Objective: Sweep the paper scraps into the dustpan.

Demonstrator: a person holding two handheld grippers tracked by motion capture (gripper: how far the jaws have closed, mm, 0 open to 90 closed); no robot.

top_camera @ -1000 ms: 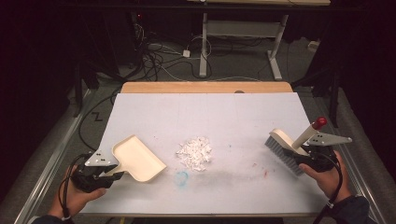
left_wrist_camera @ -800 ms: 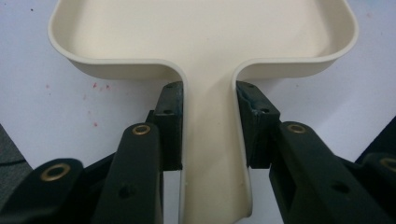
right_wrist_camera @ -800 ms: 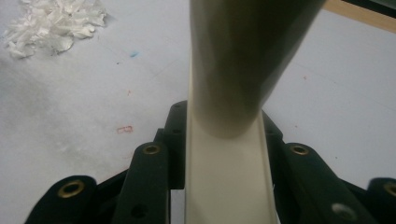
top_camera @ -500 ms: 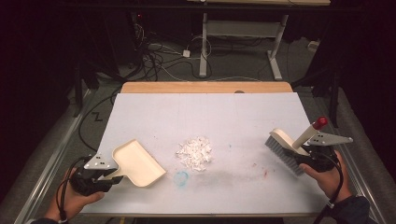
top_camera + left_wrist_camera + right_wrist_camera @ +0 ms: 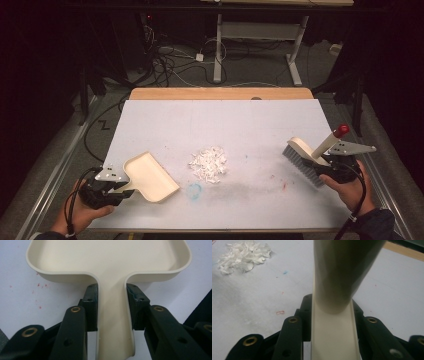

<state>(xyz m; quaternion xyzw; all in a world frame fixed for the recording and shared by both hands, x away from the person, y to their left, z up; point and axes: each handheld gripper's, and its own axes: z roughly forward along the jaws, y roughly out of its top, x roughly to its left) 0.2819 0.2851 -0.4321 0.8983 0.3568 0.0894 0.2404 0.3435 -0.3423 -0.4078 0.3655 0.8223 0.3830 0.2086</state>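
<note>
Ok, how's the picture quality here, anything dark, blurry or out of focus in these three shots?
High view: the white table is well lit, the floor beyond falls into near-black. Left gripper view: even light, the dustpan sharp, soft shadow under its rim. Right gripper view: the brush handle looms close, blurred and shaded, while the paper scraps stay fairly crisp.
</note>
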